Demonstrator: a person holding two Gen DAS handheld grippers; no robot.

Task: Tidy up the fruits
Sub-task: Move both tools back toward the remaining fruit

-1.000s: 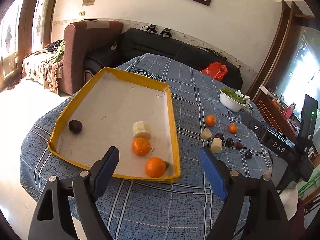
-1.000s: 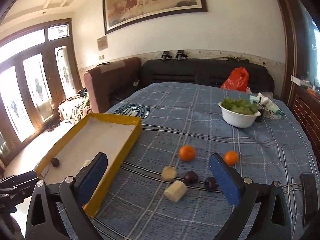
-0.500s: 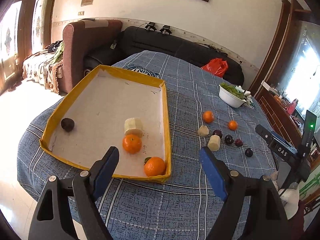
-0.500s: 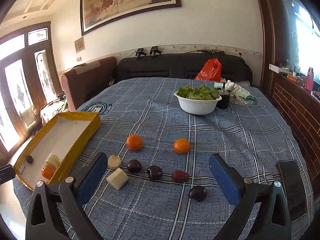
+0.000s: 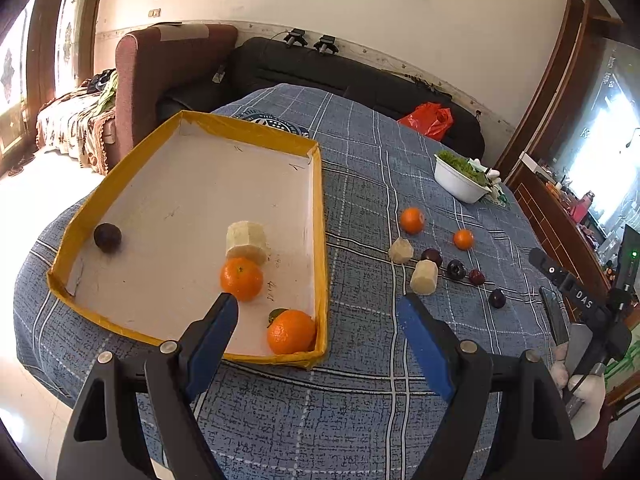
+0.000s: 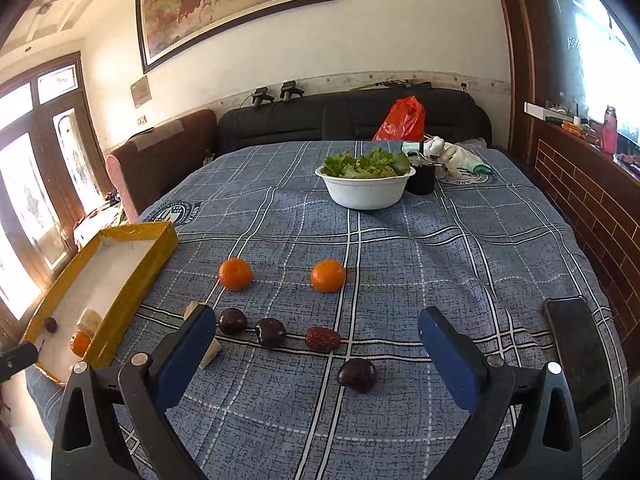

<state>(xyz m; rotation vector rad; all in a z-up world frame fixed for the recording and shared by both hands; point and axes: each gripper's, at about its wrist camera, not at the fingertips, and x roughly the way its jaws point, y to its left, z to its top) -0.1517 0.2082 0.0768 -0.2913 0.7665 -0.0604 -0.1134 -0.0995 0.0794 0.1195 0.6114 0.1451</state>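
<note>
A bench (image 6: 460,264) covered by a blue plaid cloth carries everything. At its left edge lies a yellow-walled tray (image 5: 320,216). Beside the tray, directly on the cloth, sit two oranges (image 6: 235,274), well apart from each other. Nearer than them lie two pale peeled chunks (image 5: 425,277) and a rough row of dark plums (image 6: 232,321) with a reddish date (image 6: 322,338); one more plum (image 6: 356,375) lies alone, closest. Farther back stands a white bowl (image 6: 366,192) of green leaves, touching a dark cup (image 6: 421,179). A black phone (image 6: 580,356) lies flat at the right.
</note>
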